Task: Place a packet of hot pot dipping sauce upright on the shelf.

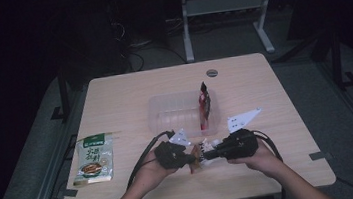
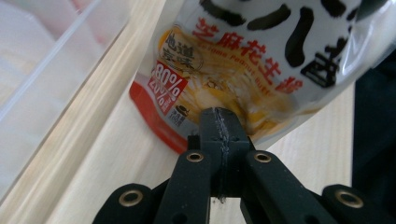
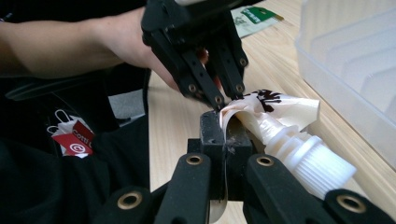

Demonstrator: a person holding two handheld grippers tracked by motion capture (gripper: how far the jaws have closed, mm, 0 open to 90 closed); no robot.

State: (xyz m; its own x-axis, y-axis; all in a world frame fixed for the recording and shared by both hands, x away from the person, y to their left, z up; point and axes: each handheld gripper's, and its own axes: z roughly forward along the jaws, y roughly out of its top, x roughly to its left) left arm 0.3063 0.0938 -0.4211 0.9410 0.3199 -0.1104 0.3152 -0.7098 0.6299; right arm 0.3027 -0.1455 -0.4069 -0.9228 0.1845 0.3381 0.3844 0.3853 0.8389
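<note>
Both hand-held grippers are clamped on one thing — a spouted sauce pouch (image 1: 200,158) held just above the near middle of the bench (image 1: 124,100), between the person's two hands. The left hand-held gripper (image 2: 219,122) has its jaws pressed flat together on the pouch's printed lower edge; the right hand-held gripper (image 3: 223,125) pinches the film close to the white ribbed cap (image 3: 312,161), with the film folded into its closed jaws.

The clear plastic tray (image 1: 166,112) sits just beyond the hands, and a red-and-dark sachet (image 1: 204,107) already stands upright against its right end. A green packet (image 1: 93,159) lies flat well off to the left, untouched.

The step looks like carrying the pouch forward into the tray. To do it well, the two hands should travel together — if one leads, the soft film will twist or slip out of the thinner pinch. The right grip holds only a fold of film, so it seems the weaker one; the left should bear the weight. The pouch needs to clear the tray's near wall, then go down left of the sachet so as not to topple it, and both grips should let go only once it rests on the floor of the tray.
</note>
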